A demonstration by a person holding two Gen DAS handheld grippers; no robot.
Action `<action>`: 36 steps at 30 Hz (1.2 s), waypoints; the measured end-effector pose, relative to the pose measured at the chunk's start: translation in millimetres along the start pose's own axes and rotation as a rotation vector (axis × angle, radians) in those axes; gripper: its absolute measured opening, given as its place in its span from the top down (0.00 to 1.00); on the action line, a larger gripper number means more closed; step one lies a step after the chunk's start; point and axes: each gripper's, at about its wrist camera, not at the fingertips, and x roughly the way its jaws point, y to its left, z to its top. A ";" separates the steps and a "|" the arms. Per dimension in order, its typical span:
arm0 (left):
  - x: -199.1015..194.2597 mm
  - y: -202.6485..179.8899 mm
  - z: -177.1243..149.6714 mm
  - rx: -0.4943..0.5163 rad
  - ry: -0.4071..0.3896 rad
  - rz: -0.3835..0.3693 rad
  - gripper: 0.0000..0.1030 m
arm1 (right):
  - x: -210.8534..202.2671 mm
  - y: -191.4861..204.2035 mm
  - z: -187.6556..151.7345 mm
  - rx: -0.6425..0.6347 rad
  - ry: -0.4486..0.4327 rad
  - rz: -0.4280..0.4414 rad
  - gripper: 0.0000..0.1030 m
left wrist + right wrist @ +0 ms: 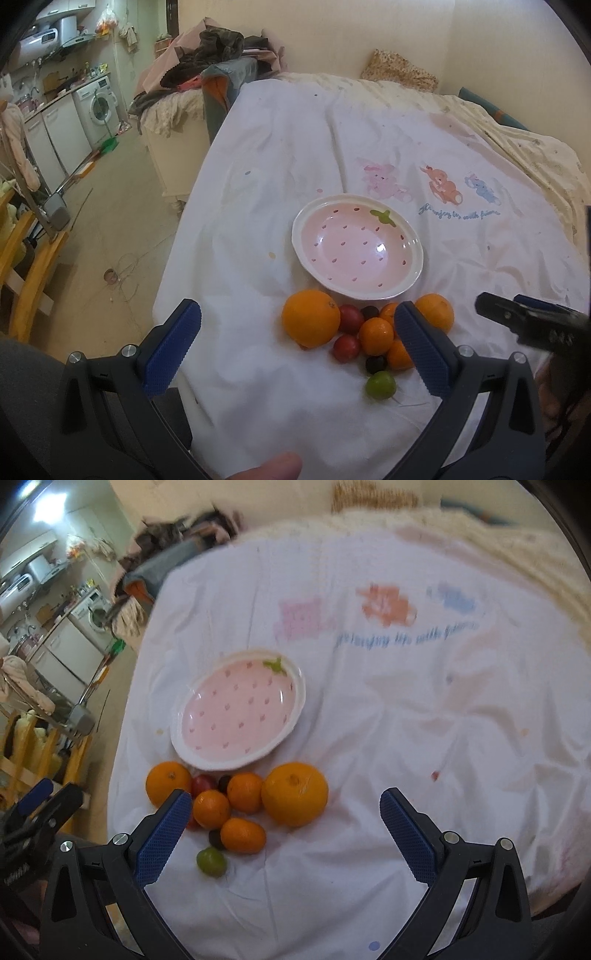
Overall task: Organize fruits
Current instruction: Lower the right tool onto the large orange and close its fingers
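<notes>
Two grippers, left gripper point(297, 349) and right gripper point(282, 830) spread wide, sheet point(295, 155) script illegible, fruits point(369, 334) beside plate point(410, 284)

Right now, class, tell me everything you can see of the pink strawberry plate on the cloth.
The strawberry plate is a shallow, glossy dish, ceramic by its look: a pink well dotted with darker seed marks, a wavy white rim and a small green leaf on its far side. It lies flat and empty on the white cloth, just beyond the cluster of fruit. Whether the nearest fruit touches its rim cannot be told. Neither gripper touches it.
</notes>
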 end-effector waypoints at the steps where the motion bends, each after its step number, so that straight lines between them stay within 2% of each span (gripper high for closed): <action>1: 0.7 0.2 -0.8 0.001 0.004 0.005 0.00 | 8.1 -2.9 3.0 0.005 0.032 0.004 0.00; 5: 7.4 2.6 0.4 -0.006 0.032 0.024 0.00 | 34.5 -12.7 19.4 -0.001 0.136 0.030 0.00; 8: 17.0 5.8 0.6 -0.016 0.084 0.038 0.00 | 43.5 -21.0 29.3 0.029 0.175 0.048 0.03; 12: 25.4 7.8 -0.5 -0.026 0.125 0.051 0.00 | 59.7 -32.4 29.2 0.101 0.249 0.101 0.16; 15: 29.2 7.8 -0.9 -0.025 0.138 0.052 0.00 | 74.1 -31.1 20.9 0.144 0.304 0.163 0.21; 18: 35.7 6.9 -1.3 -0.023 0.164 0.057 0.00 | 85.3 -20.6 12.7 0.103 0.334 0.096 0.21; 21: 39.1 8.4 -1.2 -0.029 0.177 0.056 0.00 | 90.3 -12.5 12.4 0.055 0.340 0.056 0.23; 24: 40.5 9.0 -2.2 -0.025 0.184 0.060 0.00 | 95.7 -12.1 12.5 0.030 0.345 0.041 0.35; 29: 44.4 9.6 -3.3 -0.008 0.188 0.078 0.00 | 98.6 -15.2 15.6 0.025 0.348 0.052 0.35; 32: 47.0 10.4 -5.0 -0.002 0.199 0.082 0.00 | 96.9 -14.6 16.3 -0.007 0.338 0.050 0.40; 36: 48.2 9.4 -7.2 0.008 0.217 0.078 0.00 | 87.8 -17.7 14.7 0.015 0.310 0.069 0.41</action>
